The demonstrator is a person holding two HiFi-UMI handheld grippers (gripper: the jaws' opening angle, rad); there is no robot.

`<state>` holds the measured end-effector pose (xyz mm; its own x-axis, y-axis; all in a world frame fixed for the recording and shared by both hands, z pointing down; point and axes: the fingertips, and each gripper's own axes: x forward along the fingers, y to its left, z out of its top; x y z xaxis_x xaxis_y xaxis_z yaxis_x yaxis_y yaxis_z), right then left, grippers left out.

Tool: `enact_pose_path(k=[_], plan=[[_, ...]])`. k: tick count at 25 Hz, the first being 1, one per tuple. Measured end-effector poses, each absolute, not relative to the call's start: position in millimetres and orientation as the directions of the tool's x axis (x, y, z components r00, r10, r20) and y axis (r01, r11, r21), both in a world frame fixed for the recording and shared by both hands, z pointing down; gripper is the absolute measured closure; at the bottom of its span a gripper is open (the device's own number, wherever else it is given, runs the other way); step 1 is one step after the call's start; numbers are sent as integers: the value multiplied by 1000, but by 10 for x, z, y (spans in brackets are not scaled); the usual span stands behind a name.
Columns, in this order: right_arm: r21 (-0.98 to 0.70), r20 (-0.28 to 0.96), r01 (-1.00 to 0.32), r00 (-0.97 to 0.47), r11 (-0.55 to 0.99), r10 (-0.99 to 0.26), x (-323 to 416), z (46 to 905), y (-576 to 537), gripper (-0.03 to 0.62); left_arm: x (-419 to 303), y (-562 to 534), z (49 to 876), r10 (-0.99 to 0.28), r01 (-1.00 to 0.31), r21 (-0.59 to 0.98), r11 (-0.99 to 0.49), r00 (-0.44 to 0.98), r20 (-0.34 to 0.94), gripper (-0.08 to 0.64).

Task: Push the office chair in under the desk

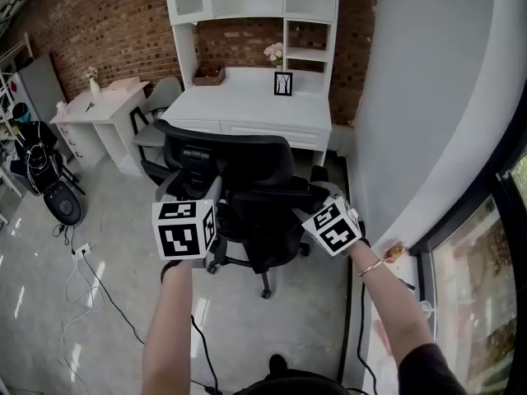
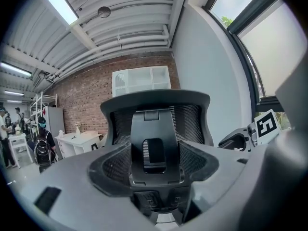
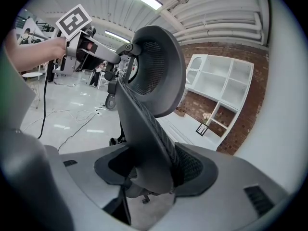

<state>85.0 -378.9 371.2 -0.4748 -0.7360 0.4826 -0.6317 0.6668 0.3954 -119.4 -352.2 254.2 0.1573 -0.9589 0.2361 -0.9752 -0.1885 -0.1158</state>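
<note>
The black mesh office chair (image 1: pixel 251 192) stands on the grey floor in front of the white desk (image 1: pixel 247 105), its back towards me and its seat short of the desk edge. My left gripper (image 1: pixel 198 212) is at the backrest's left rear. Seen from the left gripper view, the open left gripper (image 2: pixel 154 177) frames the chair's back spine (image 2: pixel 155 148). My right gripper (image 1: pixel 325 212) is at the backrest's right side. It is open (image 3: pixel 151 170), and the backrest's edge (image 3: pixel 149 129) runs between the jaws.
A grey wall (image 1: pixel 412 97) and window frame close off the right. A second white desk (image 1: pixel 99 109) with a grey chair (image 1: pixel 160 105) stands to the left. Cables (image 1: pixel 90 270) trail over the floor at left. A picture frame (image 1: pixel 283 83) and basket (image 1: pixel 209 75) sit on the desk.
</note>
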Motion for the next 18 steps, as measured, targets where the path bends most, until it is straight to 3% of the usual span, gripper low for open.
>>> enact_pose_path(k=[18], plan=[[432,513,-683,-350,589,-783,1271,3725,-4838,344,-812,-4406,2525,-939,-973,-90,-213,178,294,264]])
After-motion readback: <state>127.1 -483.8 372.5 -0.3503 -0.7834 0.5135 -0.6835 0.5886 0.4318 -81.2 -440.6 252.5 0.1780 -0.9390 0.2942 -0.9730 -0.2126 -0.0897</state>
